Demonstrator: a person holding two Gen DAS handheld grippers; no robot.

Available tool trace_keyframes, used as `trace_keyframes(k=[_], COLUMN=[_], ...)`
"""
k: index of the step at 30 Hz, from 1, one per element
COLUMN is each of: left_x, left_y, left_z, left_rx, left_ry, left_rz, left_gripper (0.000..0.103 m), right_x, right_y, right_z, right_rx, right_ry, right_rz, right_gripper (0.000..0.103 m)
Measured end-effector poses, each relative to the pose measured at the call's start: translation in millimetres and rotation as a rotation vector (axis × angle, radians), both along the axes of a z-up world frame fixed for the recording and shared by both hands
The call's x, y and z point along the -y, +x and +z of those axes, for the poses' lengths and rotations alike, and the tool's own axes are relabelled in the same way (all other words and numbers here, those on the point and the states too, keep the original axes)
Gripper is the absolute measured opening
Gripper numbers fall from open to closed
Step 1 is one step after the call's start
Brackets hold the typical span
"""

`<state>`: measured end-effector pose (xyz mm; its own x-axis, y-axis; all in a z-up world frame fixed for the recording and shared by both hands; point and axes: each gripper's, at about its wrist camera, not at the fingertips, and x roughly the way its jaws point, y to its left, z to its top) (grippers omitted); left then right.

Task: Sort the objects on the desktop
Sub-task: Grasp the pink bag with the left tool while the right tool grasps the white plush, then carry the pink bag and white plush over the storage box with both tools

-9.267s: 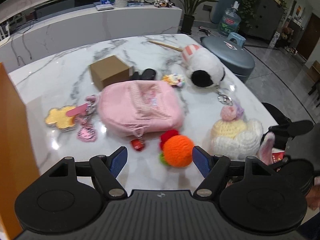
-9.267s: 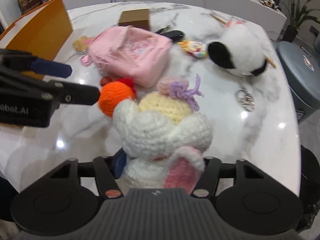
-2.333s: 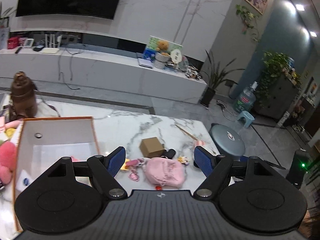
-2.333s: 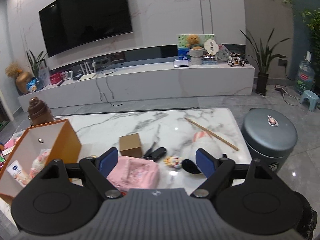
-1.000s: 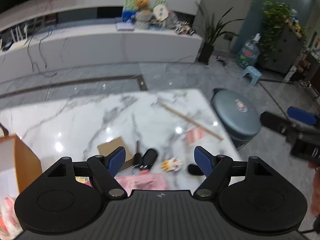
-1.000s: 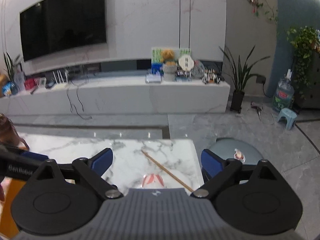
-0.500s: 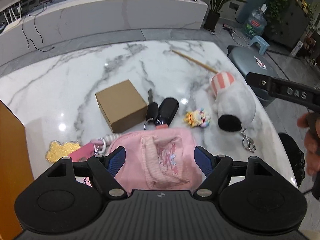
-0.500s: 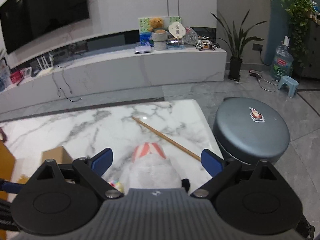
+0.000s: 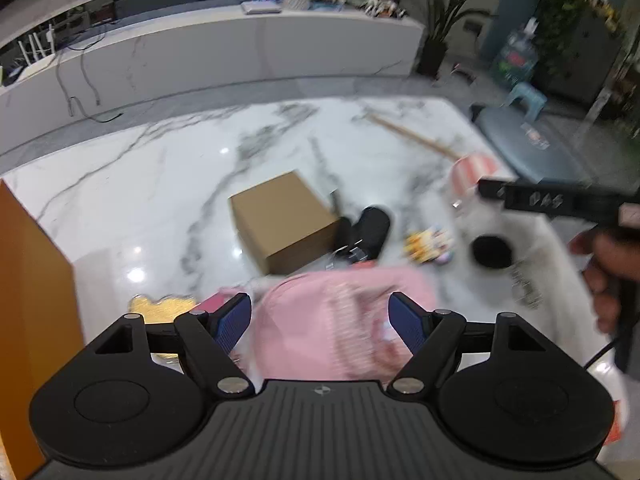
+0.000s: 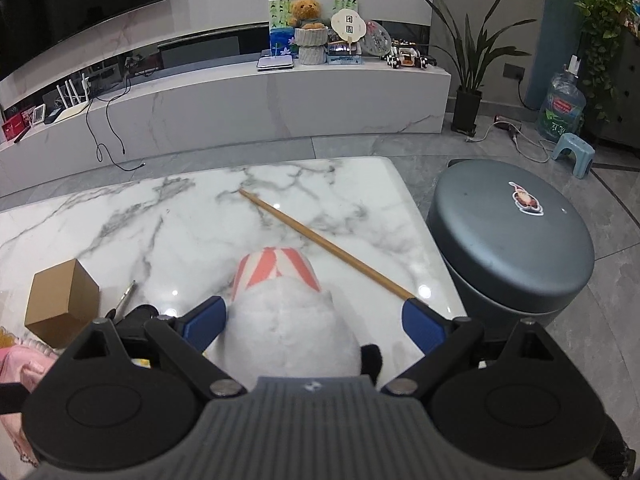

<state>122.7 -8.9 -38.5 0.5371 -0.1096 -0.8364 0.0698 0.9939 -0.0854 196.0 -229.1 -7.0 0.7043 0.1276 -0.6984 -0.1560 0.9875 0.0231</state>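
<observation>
White fluff, soft and light: the plush toy (image 10: pixel 288 332) lies near the bench's right edge between the spread right claw (image 10: pixel 314 322); pinch its round body. The left claw (image 9: pixel 320 322), also spread, holds nothing above the pink pouch (image 9: pixel 340 316).

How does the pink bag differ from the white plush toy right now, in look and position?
The pink bag is flat, soft fabric lying between the left claw's open fingers; the white plush toy is rounded and furry with a pink-striped end, between the right claw's open fingers. Both rest ungripped on the marble table.
</observation>
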Motion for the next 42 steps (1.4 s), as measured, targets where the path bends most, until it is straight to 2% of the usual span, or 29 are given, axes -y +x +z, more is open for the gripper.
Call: trace_keyframes(k=[3,6,14,21,26,31,35,42], left_x=[-4,-8,-13,-9,-7,-5,-1,2], left_y=[3,3,5,5,4,1,-2,-7], left_z=[-14,-23,-30,-32,-29,-23,-17,-4], left_rx=[-0.047,-0.070,-0.083,-0.073,-0.070,-0.066,-0.057,-0.030], left_ry=[-0.003,-0.055,-0.129,-0.141,-0.130,-0.165,-0.172,-0.213], left_rz=[0.006,0.005,0.038,0.046,0.036,0.015,-0.008,-0.023], left_gripper=[0.089,0.090,0.092,0.092,0.084,0.070,0.070,0.069], right_x=[-5,-8,-8,-10,-7,-3,2,6], right_y=[2,4,9,12,13,11,11,7], right_z=[-4,-7,-22,-31,-29,-24,-19,-7], right_rx=[-0.004,-0.007,-0.069,-0.108,-0.120,-0.117,-0.111,-0.088], right_ry=[-0.012,-0.033,-0.028,-0.027,-0.005,0.021,0.055,0.058], right_rz=[0.013,0.020,0.020,0.036,0.053,0.057,0.044,0.032], right_gripper=[0.095,0.095,0.096,0.095,0.085,0.078,0.077,0.077])
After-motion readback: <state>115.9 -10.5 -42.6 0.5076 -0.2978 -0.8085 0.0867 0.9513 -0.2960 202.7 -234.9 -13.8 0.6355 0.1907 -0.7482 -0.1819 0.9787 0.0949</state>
